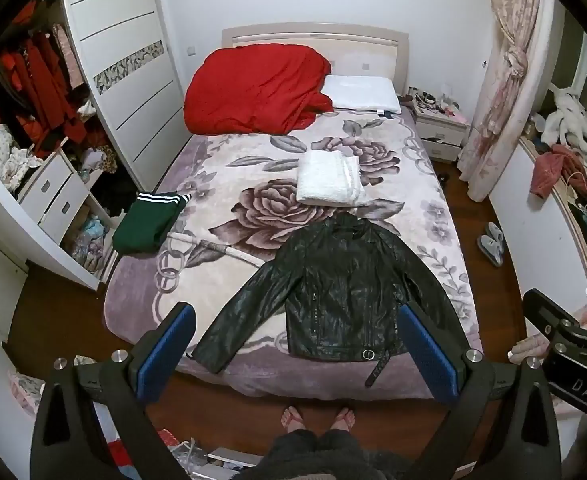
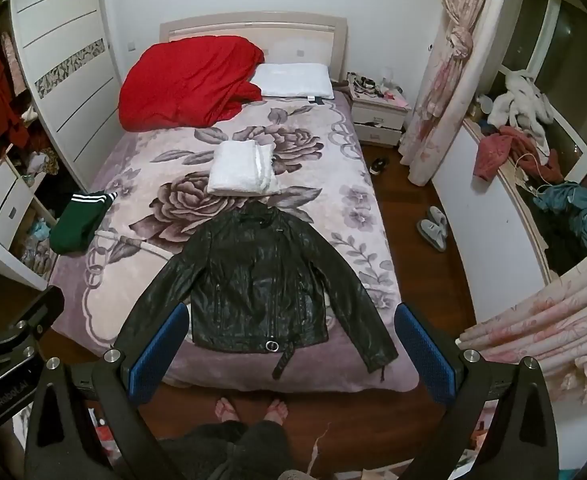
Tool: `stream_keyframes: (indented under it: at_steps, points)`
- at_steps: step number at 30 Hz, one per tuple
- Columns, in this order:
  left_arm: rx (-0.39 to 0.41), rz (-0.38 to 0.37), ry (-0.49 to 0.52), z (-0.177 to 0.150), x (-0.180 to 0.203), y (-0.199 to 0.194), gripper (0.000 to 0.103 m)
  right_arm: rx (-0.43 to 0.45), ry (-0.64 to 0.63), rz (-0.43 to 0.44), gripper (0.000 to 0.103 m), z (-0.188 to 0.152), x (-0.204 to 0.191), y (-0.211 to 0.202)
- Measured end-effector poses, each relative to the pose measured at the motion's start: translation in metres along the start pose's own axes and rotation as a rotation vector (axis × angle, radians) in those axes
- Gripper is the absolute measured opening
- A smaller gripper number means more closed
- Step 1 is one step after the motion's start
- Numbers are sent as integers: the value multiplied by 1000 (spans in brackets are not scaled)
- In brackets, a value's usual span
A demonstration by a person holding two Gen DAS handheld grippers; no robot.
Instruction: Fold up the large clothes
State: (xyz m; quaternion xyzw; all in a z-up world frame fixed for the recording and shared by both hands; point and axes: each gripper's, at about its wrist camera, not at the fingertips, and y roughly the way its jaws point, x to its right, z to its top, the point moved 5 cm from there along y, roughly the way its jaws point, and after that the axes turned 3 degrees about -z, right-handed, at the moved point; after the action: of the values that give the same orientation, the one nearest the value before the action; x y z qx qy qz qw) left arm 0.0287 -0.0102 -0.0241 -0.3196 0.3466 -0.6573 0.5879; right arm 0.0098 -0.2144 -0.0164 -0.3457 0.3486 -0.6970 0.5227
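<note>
A black leather jacket [image 1: 341,292] lies flat, front up, sleeves spread, at the near end of the bed; it also shows in the right wrist view [image 2: 257,284]. Its belt end hangs over the bed's foot edge. My left gripper [image 1: 295,328] is open and empty, held high above the foot of the bed. My right gripper [image 2: 291,326] is open and empty at about the same height, to the right of the left one; its body shows in the left wrist view [image 1: 565,340].
On the floral blanket [image 1: 221,184] lie a folded white garment [image 1: 329,178], a folded green garment [image 1: 149,220], a red duvet [image 1: 253,88] and a pillow [image 1: 359,92]. An open wardrobe [image 1: 33,120] stands left. Slippers [image 2: 433,228] and a nightstand [image 2: 377,114] are right.
</note>
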Motion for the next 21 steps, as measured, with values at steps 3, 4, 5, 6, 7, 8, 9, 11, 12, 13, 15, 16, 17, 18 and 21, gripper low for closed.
stream_keyframes:
  at_steps: [3,4,5,6,7,8,9,11,12,13,15,16,17,18,21]
  points:
    - [0,-1,1,5,1,-1,103,16,4,3,103,-4,-1,-2]
    - [0,-2,1,7,2,-2,103,17,5,3,103,-4,-1,-3]
    - [1,-1,2,10,4,-4,103,18,4,2,103,-4,-1,-5]
    - [1,-1,2,9,3,-3,103,20,4,2,103,-3,-1,-7]
    - [1,-3,1,9,3,-4,103,-63,-15,-13,103,-4,0,0]
    - [1,-3,0,10,3,-4,103,-62,-15,-12,103,-4,0,0]
    - [2,-2,0,8,3,-3,103,-62,-15,-11,103,-3,0,0]
    - [2,-2,0,8,2,-3,103,-90,-22,-21,103,-3,-1,0]
    - [3,-2,-1,7,2,-3,103,-90,-23,-20,103,-3,-1,0]
    - [2,-2,-2,9,3,-4,103,-90,-23,-21,103,-3,-1,0]
    - [4,-1,-2,8,3,-4,103,-77,-17,-16,103,-2,-1,0]
    - [6,-2,-2,7,3,-4,103,-78,-18,-16,103,-2,0,0]
    - [6,-3,-1,8,3,-5,103,-77,-19,-19,103,-2,-1,0]
    - [6,-3,0,6,1,-3,103,-79,-19,-18,103,-2,0,0]
    - [6,-3,0,7,2,-4,103,-92,-21,-20,103,-3,0,1]
